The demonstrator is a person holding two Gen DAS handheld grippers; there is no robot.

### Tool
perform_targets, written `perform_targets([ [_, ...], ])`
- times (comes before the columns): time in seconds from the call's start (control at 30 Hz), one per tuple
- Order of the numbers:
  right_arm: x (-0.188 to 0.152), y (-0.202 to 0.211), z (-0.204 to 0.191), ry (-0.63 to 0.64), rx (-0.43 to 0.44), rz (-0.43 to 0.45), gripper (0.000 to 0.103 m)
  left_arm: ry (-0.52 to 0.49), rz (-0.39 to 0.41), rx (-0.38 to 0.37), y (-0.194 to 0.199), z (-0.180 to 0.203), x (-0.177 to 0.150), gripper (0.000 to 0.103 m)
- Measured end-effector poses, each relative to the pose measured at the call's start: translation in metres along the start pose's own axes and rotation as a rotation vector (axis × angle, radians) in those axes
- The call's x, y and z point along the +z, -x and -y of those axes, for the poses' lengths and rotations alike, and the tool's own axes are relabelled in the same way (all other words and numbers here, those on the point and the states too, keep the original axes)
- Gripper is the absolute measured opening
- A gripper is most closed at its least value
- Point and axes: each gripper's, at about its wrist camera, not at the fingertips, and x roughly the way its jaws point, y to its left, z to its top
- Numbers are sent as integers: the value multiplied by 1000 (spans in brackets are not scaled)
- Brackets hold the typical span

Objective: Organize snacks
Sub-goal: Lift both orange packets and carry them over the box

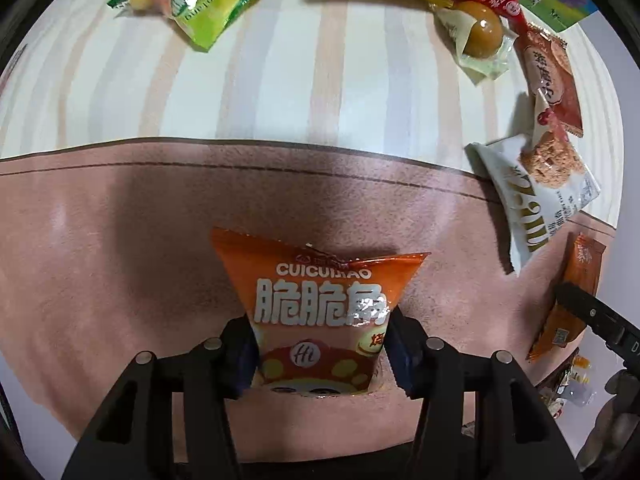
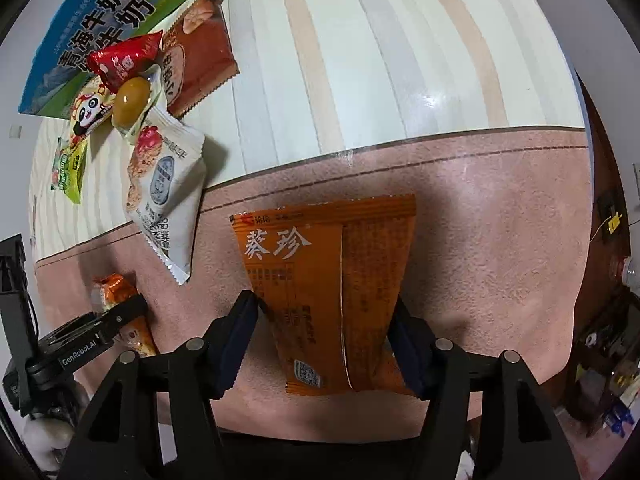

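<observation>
While L gripper [image 1: 320, 354] pinches CUICUIJIAO bag [image 1: 320, 292], R gripper [image 2: 324, 350] clamps orange packet [image 2: 332, 280] (both over pink cloth [image 1: 120, 240]).

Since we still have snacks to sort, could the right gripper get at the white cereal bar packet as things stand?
Probably not yet: the right gripper is shut on an orange packet. The white cereal bar packet lies uncovered, so the way looks free otherwise.

Lower edge of the orange snack pack [image 1: 320, 316] behind the fingers [image 1: 244, 356], milk carton [image 2: 80, 40] cropped by the frame
</observation>
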Motion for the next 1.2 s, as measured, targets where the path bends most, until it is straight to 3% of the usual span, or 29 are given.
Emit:
perform_targets([
  [0.17,8,-9,-2,-1,-7,5,67,2,5,7,-10,11,-13,51],
  [0.57,13,-20,-5,-7,-8,15,67,8,3,12,-5,8,5,51],
  [0.73,4,-13,-19,36,-43,43,58,13,18,-2,10,10,4,45],
  [0.97,5,30,-37,48,89,92,54,-10,128,-107,80,28,16,45],
  [1.2,63,129,-84,128,228,261,54,-72,295,-217,187,59,76,45],
])
